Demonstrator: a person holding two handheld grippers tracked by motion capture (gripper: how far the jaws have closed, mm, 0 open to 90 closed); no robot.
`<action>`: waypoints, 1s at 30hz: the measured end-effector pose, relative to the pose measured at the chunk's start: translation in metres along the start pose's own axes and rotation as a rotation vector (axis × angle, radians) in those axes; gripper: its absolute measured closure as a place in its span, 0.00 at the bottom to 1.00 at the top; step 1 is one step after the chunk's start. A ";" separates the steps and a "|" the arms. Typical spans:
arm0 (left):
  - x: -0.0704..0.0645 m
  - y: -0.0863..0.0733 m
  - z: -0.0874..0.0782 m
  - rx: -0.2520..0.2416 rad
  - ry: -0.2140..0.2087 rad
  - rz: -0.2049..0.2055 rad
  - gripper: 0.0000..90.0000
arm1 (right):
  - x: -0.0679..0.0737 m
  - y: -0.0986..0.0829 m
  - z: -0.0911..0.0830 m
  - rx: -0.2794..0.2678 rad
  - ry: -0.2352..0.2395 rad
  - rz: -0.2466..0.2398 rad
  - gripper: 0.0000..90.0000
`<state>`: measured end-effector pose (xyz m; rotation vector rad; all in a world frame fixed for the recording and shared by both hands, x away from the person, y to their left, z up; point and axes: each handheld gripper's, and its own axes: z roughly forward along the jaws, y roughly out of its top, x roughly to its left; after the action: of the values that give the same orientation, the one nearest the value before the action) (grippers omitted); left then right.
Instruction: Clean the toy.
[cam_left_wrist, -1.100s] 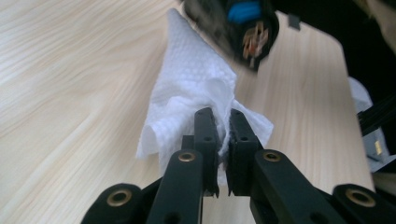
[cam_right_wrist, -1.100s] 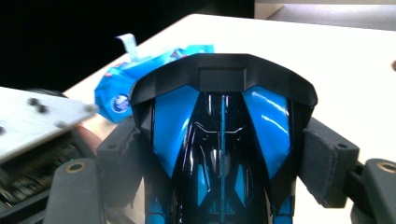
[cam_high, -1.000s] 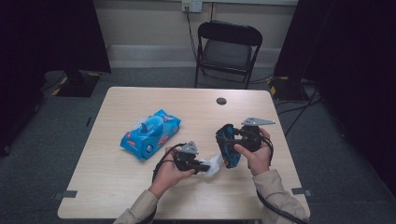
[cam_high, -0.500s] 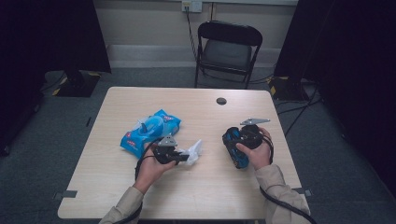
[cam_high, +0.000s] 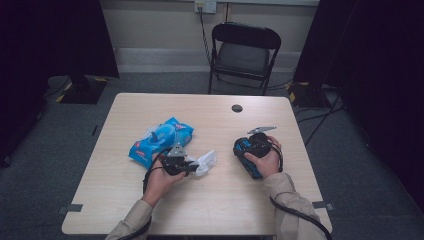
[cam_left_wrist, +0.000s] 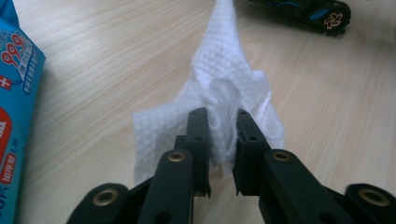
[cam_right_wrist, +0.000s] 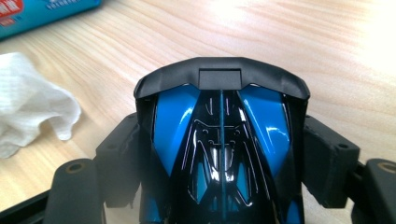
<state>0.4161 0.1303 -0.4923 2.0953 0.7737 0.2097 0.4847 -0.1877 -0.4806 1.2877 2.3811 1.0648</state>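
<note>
Toy car (cam_high: 247, 152) lengthwise between right tool's (cam_right_wrist: 219, 140) jaws

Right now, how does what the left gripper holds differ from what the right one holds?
The left gripper pinches a white wipe, soft, crumpled and limp; the right gripper clamps a toy car, hard, glossy, blue and black. The wipe bunches thin between nearly closed jaws; the car keeps its jaws spread wide. Both are held low over the table.
</note>
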 end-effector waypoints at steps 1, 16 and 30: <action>0.000 0.000 0.000 -0.001 -0.004 -0.001 0.87 | 0.000 0.000 0.002 0.001 -0.004 0.003 0.28; -0.001 0.002 -0.008 -0.050 0.044 0.001 0.50 | 0.002 -0.001 0.018 0.039 -0.033 -0.045 0.28; -0.008 0.006 -0.025 -0.072 0.041 0.016 0.29 | 0.003 0.004 -0.004 -0.020 -0.012 -0.057 0.22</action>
<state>0.4016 0.1399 -0.4714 2.0350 0.7633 0.2859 0.4834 -0.1864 -0.4749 1.2082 2.3773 1.0581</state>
